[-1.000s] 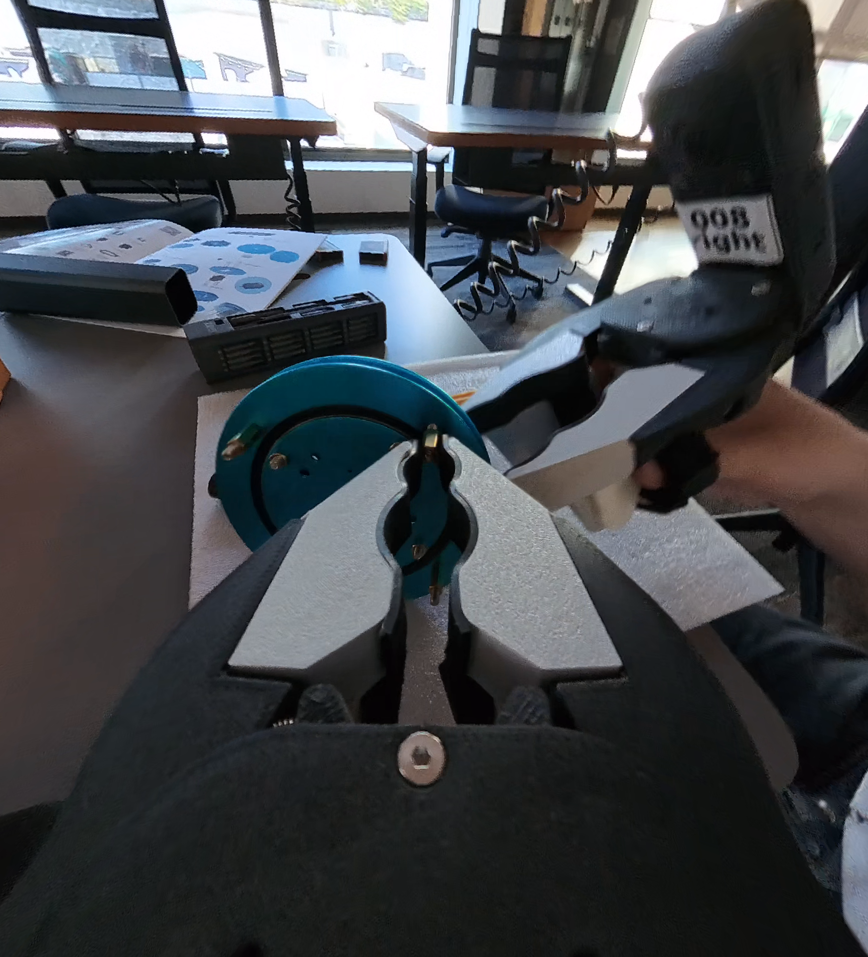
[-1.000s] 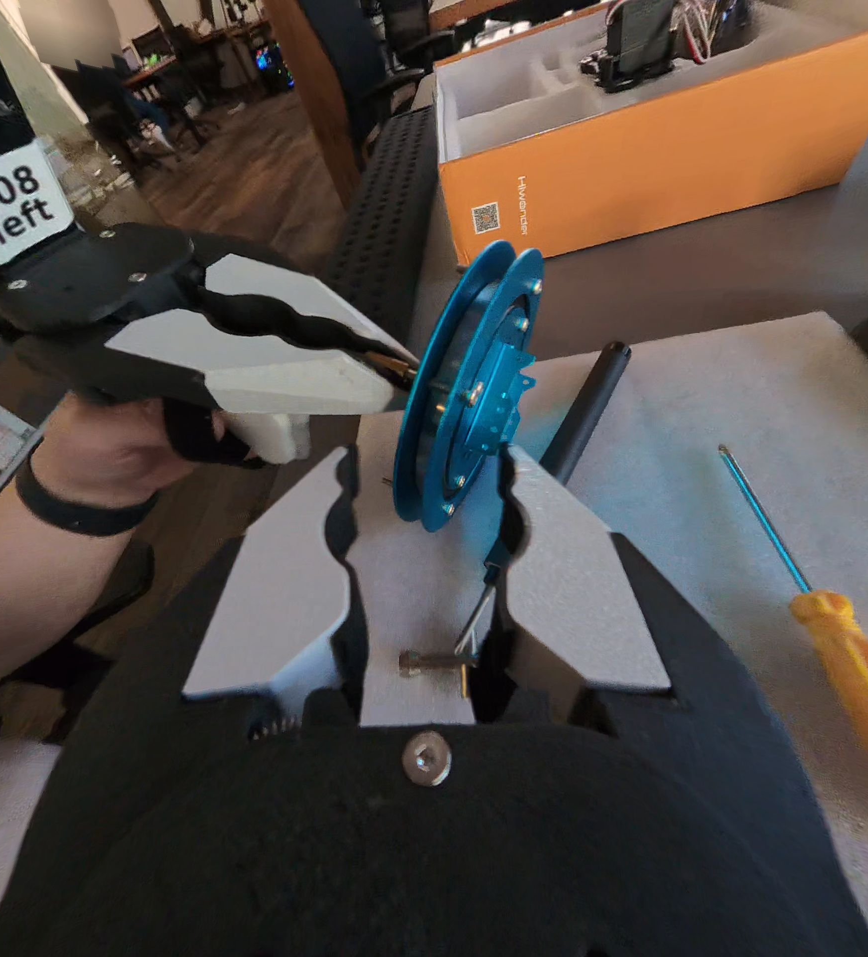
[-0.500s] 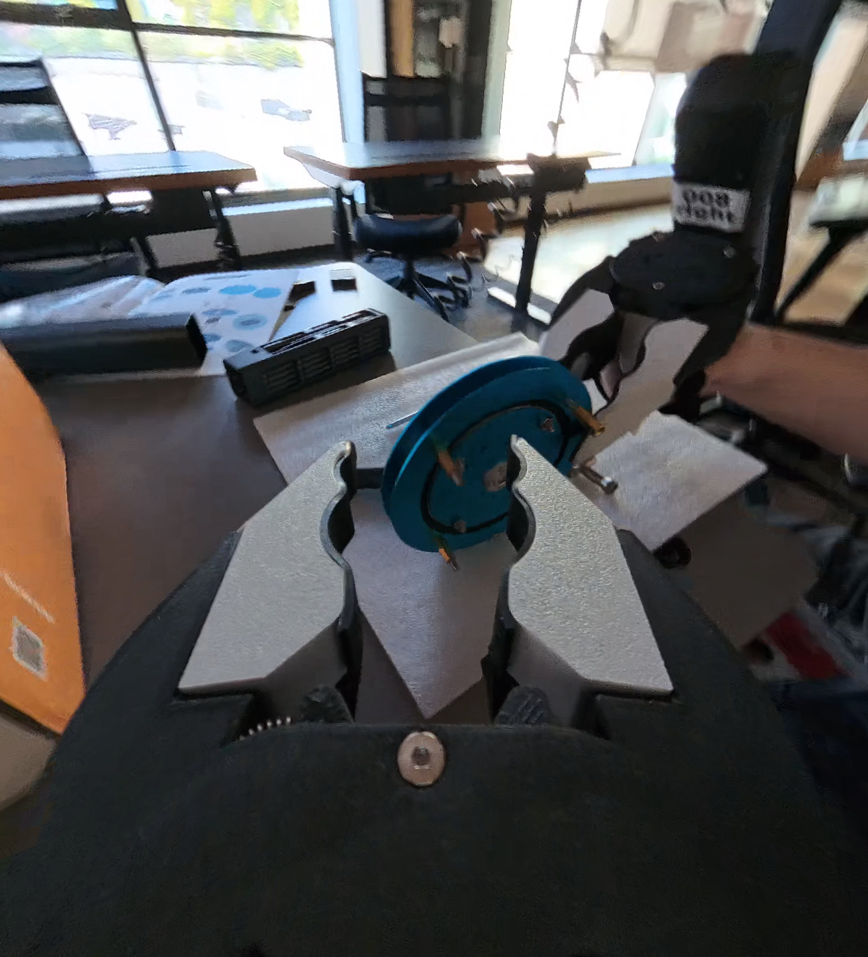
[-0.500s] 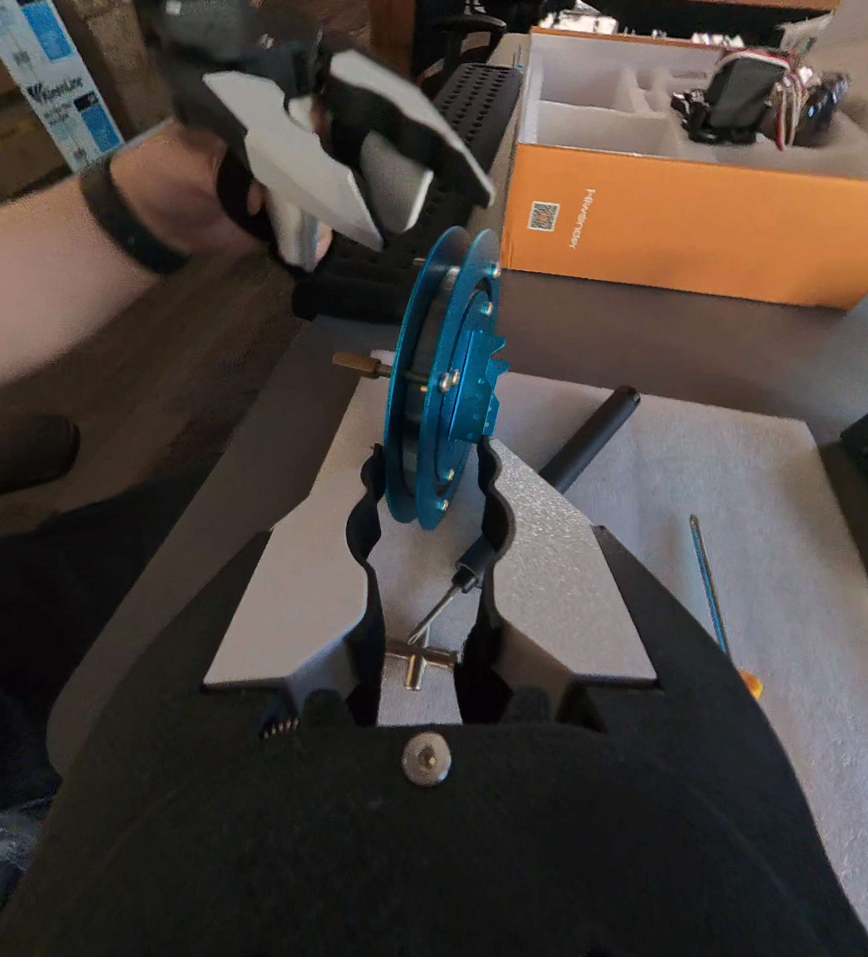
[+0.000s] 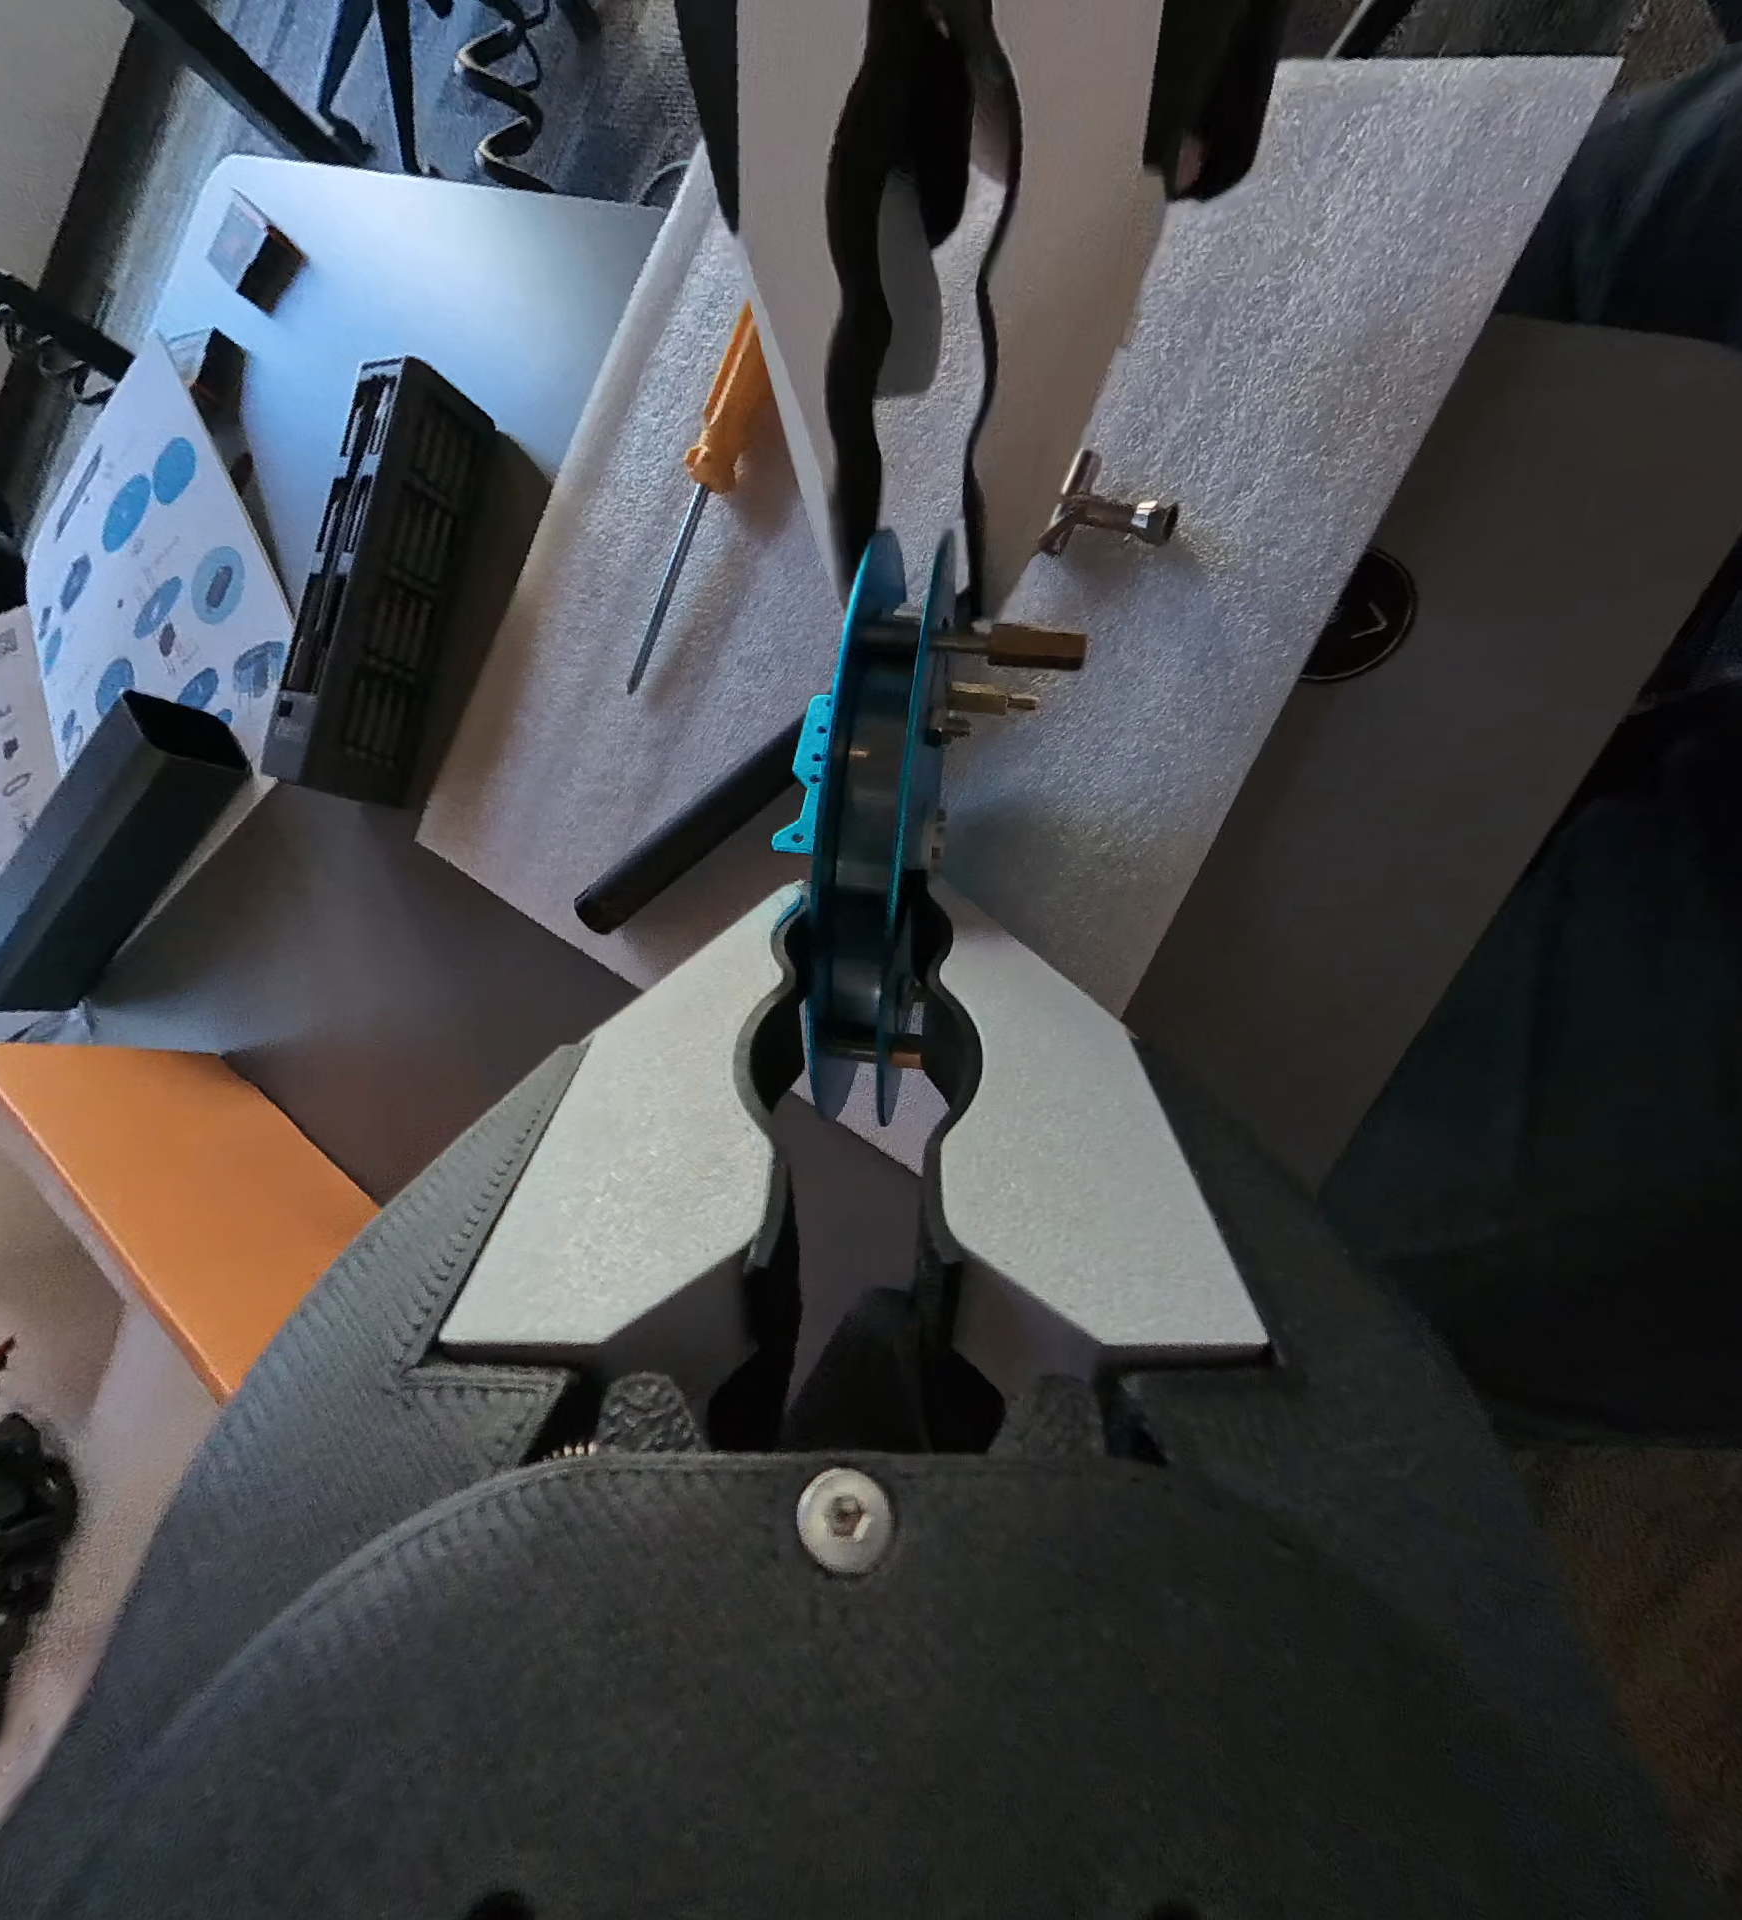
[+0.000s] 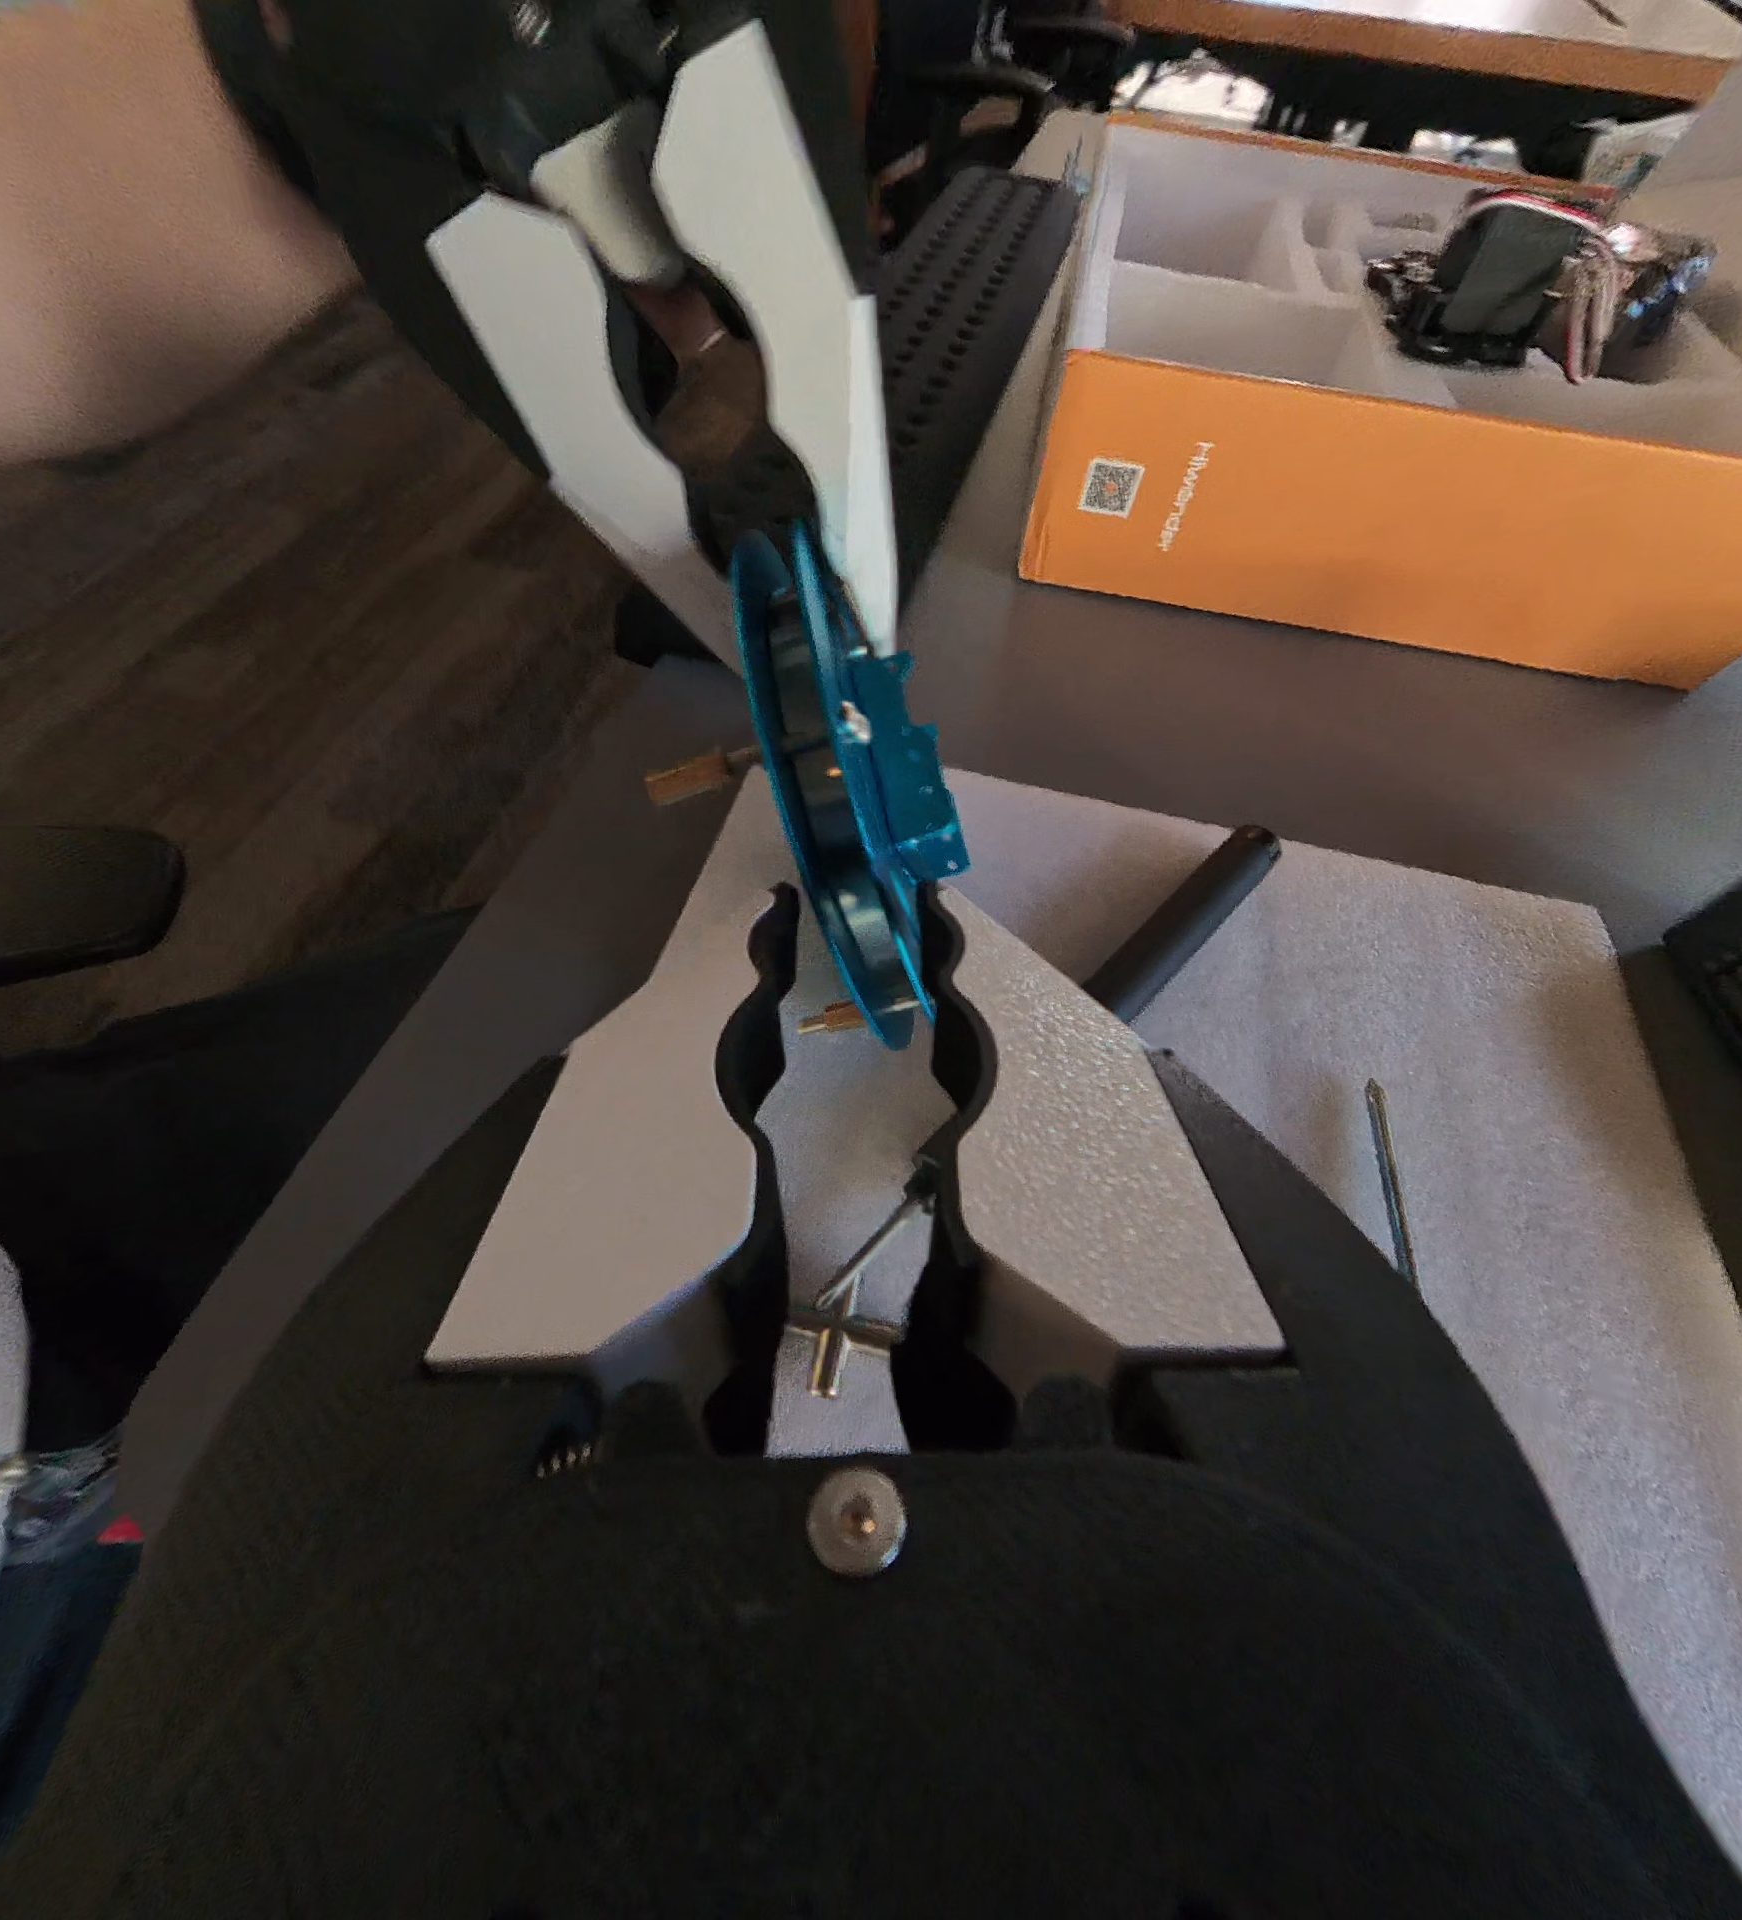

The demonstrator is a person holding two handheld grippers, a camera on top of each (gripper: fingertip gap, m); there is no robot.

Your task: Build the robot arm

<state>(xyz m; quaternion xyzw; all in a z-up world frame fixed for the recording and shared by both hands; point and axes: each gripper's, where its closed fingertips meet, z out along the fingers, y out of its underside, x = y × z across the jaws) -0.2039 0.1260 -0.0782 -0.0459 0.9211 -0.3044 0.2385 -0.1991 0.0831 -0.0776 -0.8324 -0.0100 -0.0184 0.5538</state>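
A blue metal disc assembly (image 5: 872, 790) with brass standoffs is held edge-on in the air above a white foam mat (image 5: 1262, 312). My left gripper (image 5: 865, 920) is shut on its near rim. My right gripper (image 5: 908, 571) reaches in from the top and is shut on the opposite rim. In the right wrist view the disc (image 6: 846, 790) sits between my right gripper's (image 6: 859, 914) fingertips, and the left gripper (image 6: 794, 561) clamps its far rim. A blue bracket is on one face of the disc.
On the mat lie an orange-handled screwdriver (image 5: 732, 416), a black rod (image 5: 690, 842) and a small metal cross wrench (image 5: 1106, 514). A black bit case (image 5: 379, 582), a black sleeve (image 5: 98, 862), a printed sheet (image 5: 140, 540) and an orange box (image 6: 1418, 520) are on the table. The grippers' ends are close to 5 cm from one another.
A second ago my left gripper held the disc; it let go while the right took it. Now the left has shut on the opposite rim, and both views tilt down over the mat.
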